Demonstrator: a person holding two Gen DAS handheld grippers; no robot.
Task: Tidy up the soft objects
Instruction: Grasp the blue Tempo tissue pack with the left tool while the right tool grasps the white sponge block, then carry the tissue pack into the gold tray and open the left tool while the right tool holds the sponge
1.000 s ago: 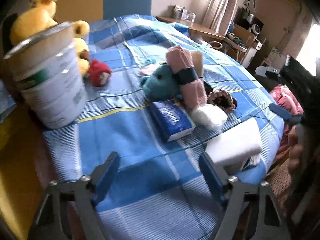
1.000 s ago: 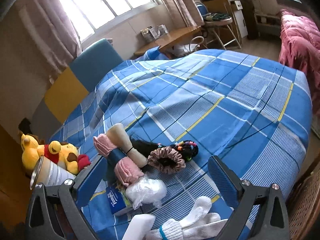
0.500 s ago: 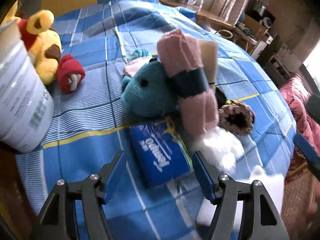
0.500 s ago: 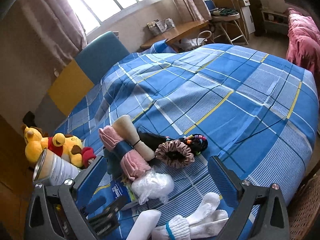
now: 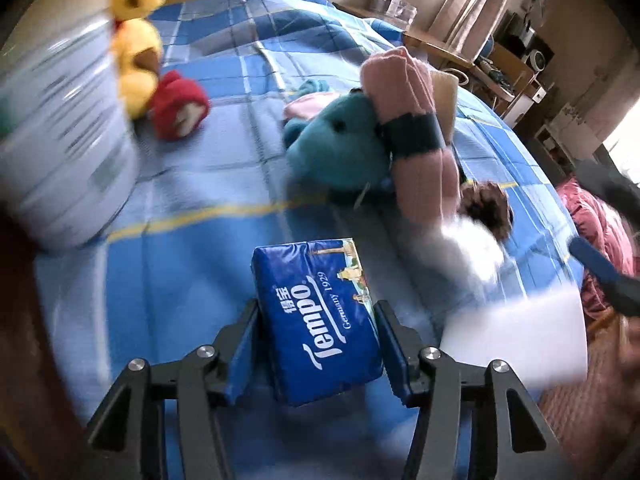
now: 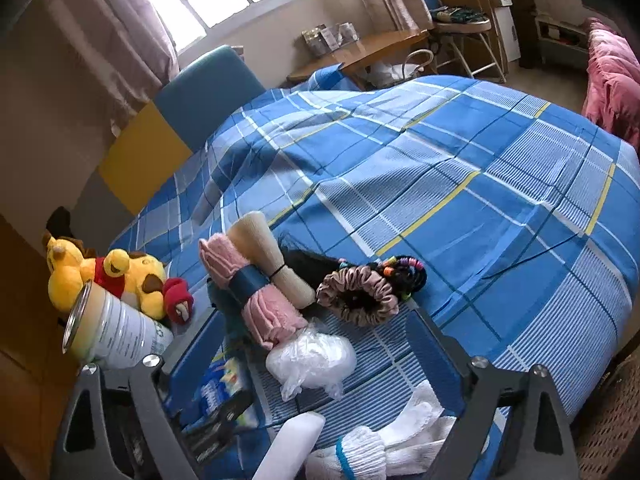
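Note:
A blue Tempo tissue pack (image 5: 316,320) lies on the checked bedspread (image 5: 192,264). My left gripper (image 5: 316,332) points down over it, its jaws closing with the pack between the blue pads (image 5: 244,340); I see no squeeze on it. Beyond the pack lie a teal plush (image 5: 340,148), a pink rolled towel with a dark band (image 5: 412,120) and a white plastic bag (image 6: 312,356). My right gripper (image 6: 312,328) hangs wide above the bag and some white socks (image 6: 384,440). Its jaws are closing slightly and touch nothing.
A tin can (image 6: 116,332) stands at the bed's left edge, with a yellow plush (image 6: 104,276) and a red piece (image 6: 178,294) beside it. A beige roll (image 6: 272,256), a scrunchie (image 6: 356,292), hair ties and a white roll (image 6: 292,444) lie nearby. Bare bedspread (image 6: 440,160) stretches beyond.
My left gripper dropped and moved forward over the tissue pack, and its jaws narrowed around it. The right gripper barely moved and its jaws came in a little.

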